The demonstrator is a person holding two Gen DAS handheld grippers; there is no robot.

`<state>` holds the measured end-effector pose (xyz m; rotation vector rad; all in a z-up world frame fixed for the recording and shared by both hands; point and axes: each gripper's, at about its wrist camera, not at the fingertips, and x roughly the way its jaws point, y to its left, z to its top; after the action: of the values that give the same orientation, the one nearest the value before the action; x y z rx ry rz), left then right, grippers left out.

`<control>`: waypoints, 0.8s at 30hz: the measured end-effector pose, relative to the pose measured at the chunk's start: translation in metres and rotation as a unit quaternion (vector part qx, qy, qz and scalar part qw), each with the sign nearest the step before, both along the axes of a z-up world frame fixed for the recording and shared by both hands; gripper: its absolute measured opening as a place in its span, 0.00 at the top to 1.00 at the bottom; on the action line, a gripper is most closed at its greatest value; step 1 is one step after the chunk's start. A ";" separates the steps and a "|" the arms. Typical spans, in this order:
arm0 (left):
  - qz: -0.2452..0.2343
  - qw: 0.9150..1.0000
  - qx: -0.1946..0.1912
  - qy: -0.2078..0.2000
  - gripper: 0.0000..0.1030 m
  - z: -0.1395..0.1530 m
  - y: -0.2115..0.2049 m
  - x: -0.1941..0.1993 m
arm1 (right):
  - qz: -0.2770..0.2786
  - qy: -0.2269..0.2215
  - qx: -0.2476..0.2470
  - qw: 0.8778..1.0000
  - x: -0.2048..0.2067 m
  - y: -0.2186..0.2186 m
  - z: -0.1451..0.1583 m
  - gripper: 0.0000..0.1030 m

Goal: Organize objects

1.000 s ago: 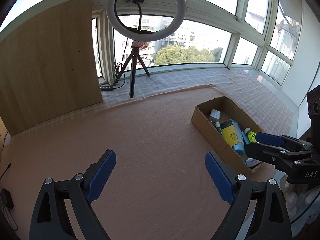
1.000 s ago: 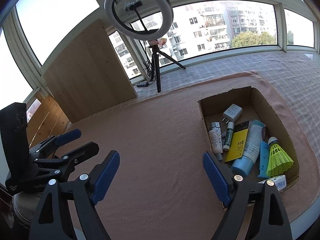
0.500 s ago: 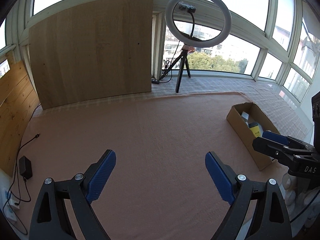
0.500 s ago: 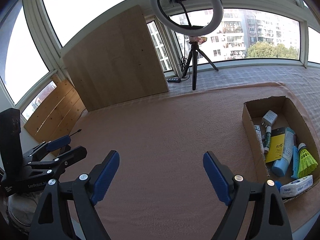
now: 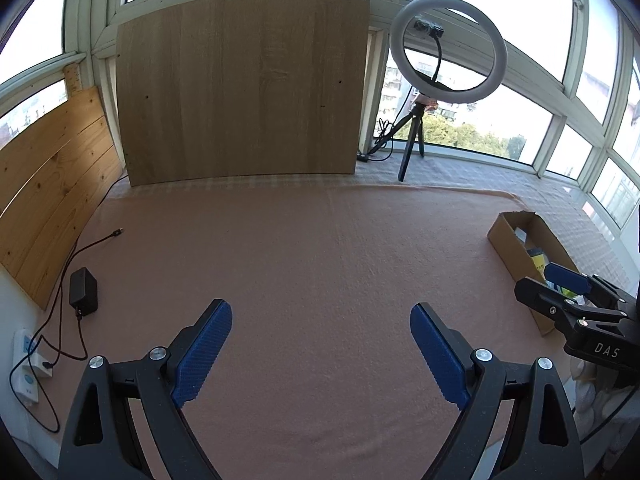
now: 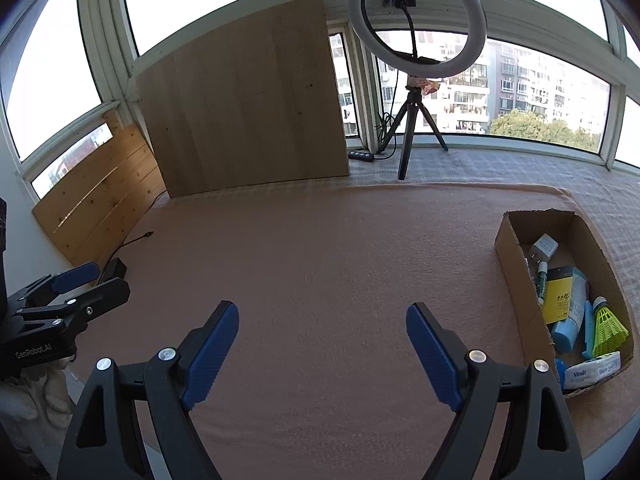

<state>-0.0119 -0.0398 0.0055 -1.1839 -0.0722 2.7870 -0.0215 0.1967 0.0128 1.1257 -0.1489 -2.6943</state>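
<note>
Right wrist view, read from left to right: at the far left edge the left gripper (image 6: 76,280) hangs over the edge of the surface, blue pads apart with nothing between them. Along the lower frame the right gripper (image 6: 322,344) has its own blue pads spread wide over bare pink blanket (image 6: 320,248), gripping nothing. Behind, in the upper middle, a wooden board (image 6: 248,100) leans against the windows, and a ring light on a tripod (image 6: 412,20) stands right of it. At the right edge sits the cardboard box (image 6: 508,248), already holding the task's objects: a white charger plug (image 6: 543,246), a yellow packet (image 6: 558,294), a pale blue tube (image 6: 572,312), a green shuttlecock (image 6: 608,326) and a tissue pack (image 6: 592,369) at the near end. Left wrist view adds, at lower left, a black power adapter (image 5: 83,292) with a cable (image 5: 96,242) trailing across the blanket. No loose object shows on the blanket, so the risks are likely these: a gripper sweeping left could snag that cable and drag the adapter; a reach into the crowded box could nudge its light cardboard wall and slide the box towards the blanket's right edge; and the two grippers, working close, could knock together.
</note>
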 end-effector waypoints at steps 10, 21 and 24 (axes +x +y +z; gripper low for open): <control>0.021 1.000 0.000 0.005 0.10 0.002 -0.022 0.011 | -0.006 0.002 0.024 1.000 0.003 -0.016 -0.002 0.19; 0.016 1.000 -0.001 0.002 0.10 -0.002 -0.016 0.004 | -0.011 0.008 0.038 0.999 0.003 -0.024 0.001 0.19; 0.015 1.000 -0.002 -0.002 0.10 -0.007 -0.014 -0.001 | -0.013 0.007 0.038 0.999 0.003 -0.023 0.000 0.19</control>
<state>-0.0127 -0.0537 -0.0013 -1.1997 -0.0858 2.8127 -0.0184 0.1736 0.0128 1.1344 -0.0609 -2.7517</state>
